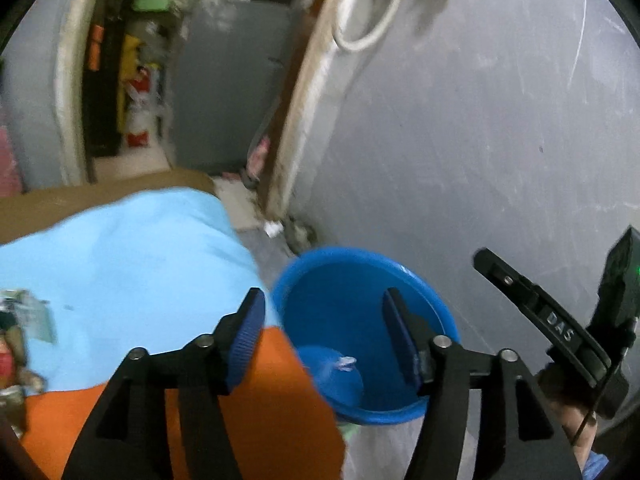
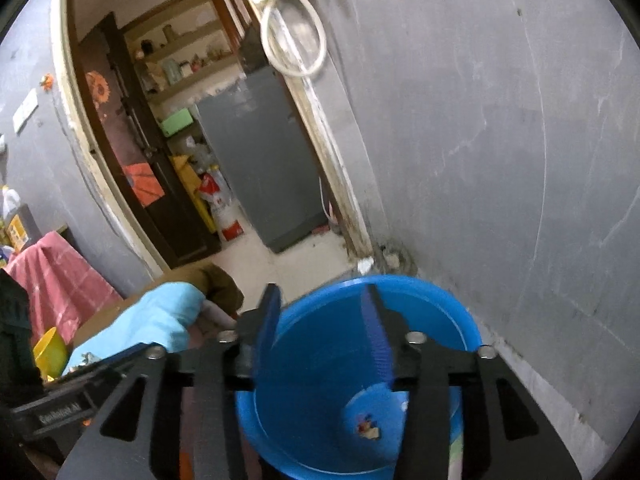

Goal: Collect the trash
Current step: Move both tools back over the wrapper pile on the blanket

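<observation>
A blue plastic bucket [image 1: 344, 280] stands on the floor by the grey wall; it also shows in the right wrist view [image 2: 440, 304]. A small white scrap [image 1: 346, 362] lies at its bottom; in the right wrist view a small coloured scrap [image 2: 368, 429] lies there. My left gripper [image 1: 324, 328] is open and empty, its right finger over the bucket's mouth, its left finger over the table edge. My right gripper [image 2: 320, 328] is open and empty just above the bucket. The right gripper also shows in the left wrist view [image 1: 532, 308].
A table with a light blue and orange cloth [image 1: 132, 264] stands left of the bucket, with a pile of wrappers [image 1: 16, 340] at its left edge. A doorway [image 2: 224, 152] opens to a kitchen with a grey fridge [image 2: 260, 160]. A grey wall [image 2: 500, 140] runs on the right.
</observation>
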